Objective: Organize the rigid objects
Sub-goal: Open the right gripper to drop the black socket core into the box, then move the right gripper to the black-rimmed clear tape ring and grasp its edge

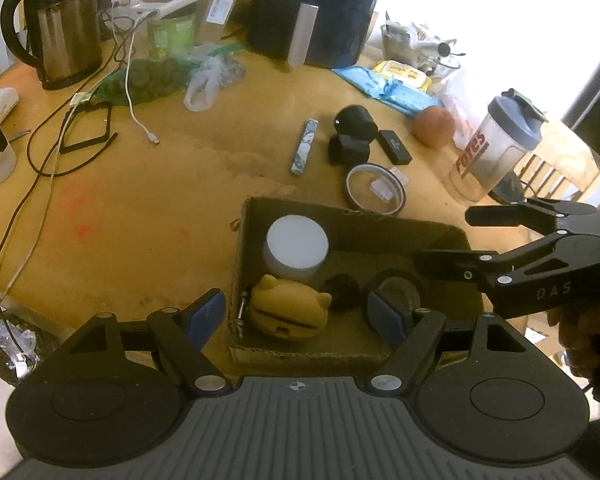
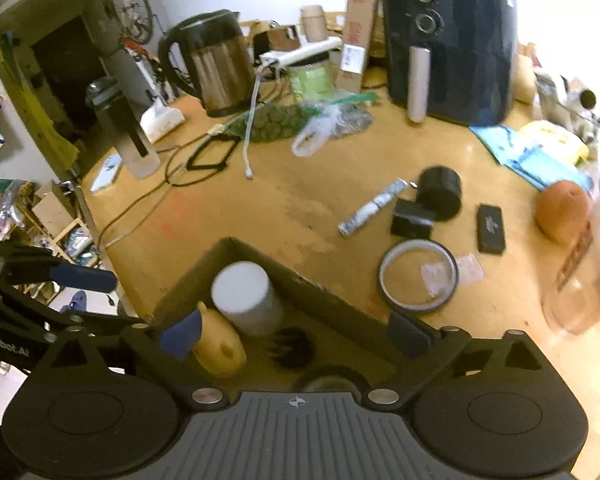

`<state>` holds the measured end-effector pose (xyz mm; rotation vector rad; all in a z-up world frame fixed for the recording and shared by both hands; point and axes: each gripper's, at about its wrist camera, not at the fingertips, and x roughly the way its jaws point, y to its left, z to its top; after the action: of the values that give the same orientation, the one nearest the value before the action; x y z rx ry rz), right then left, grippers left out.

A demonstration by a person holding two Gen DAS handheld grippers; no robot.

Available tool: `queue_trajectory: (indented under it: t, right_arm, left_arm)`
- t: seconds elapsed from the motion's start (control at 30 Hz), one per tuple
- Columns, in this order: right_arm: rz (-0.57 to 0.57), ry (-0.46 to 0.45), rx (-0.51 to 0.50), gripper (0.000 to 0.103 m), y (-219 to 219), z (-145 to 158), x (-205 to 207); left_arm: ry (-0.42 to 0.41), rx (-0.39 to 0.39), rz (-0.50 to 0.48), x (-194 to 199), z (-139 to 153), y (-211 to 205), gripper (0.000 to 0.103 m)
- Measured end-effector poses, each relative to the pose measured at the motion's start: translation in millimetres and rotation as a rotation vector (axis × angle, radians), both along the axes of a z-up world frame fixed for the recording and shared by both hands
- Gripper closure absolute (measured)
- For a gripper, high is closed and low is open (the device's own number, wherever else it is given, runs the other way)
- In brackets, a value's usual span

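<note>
**A:** Where are my tongs?

**B:** I hold both spread, empty: left tongs (image 1: 296, 314), right tongs (image 2: 296, 336), over the cardboard box (image 1: 380, 224).

**A:** What next?

**B:** The tape ring (image 2: 419, 276) lies on the bench (image 1: 160, 208) just beyond; I'd straddle its rim squarely.

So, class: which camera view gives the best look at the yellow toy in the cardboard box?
The left wrist view. There the yellow toy sits unblocked in the cardboard box, ears and front slot visible. In the right wrist view, the right gripper has a blue finger pad covering part of the toy.
</note>
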<state>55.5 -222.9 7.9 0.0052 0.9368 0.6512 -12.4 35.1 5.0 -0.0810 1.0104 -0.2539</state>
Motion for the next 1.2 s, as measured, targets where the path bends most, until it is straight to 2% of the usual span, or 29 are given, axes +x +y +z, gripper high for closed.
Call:
queue_trajectory:
  t: [0.23,0.6,0.9,1.2]
  right_arm:
    - [-0.081,0.031,-0.058,0.000,-16.2,-11.1,-5.3]
    - [-0.169,0.047,-0.080,0.000,-37.3,-15.6,-9.2]
    - [-0.241,0.074,-0.089,0.000,-42.7,-20.0,2.4]
    - [-0.286,0.104,-0.098,0.000,-40.3,-24.4,17.0]
  left_arm:
    - [0.009,0.017,-0.037,0.3,-2.6,-8.5,0.025]
    - [0.015,0.016,-0.106,14.1,-2.9,-18.6,0.025]
    - [0.003,0.019,-0.166,30.8,1.7,-24.6,0.025]
    - [-0.006,0.009,-0.185,48.6,3.9,-19.2,0.025]
